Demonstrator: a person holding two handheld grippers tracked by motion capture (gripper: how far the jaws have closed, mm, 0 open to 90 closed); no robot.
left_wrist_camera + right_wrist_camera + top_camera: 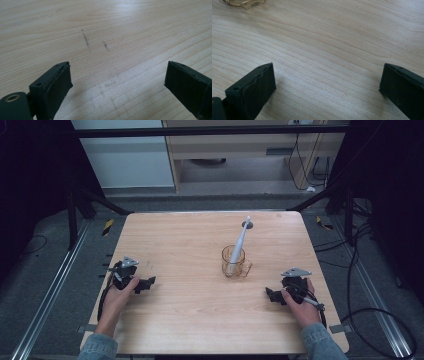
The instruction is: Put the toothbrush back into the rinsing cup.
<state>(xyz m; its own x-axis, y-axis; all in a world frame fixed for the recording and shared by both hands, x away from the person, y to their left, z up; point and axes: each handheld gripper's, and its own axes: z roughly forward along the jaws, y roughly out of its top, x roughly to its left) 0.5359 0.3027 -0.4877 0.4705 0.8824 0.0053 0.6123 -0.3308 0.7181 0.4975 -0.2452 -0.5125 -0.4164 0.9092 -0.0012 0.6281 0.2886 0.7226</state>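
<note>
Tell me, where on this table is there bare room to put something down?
Nearly everywhere. The wooden table is bare left of the cup holding the toothbrush, and between the left gripper and right gripper along the near edge. The cup area is the occupied patch.

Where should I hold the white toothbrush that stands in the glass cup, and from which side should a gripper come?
Grip the toothbrush on its bare shaft above the cup rim. It leans away from the person, toward the far edge, so probably come from above and the right with the nearer right gripper, jaws across the shaft.
</note>
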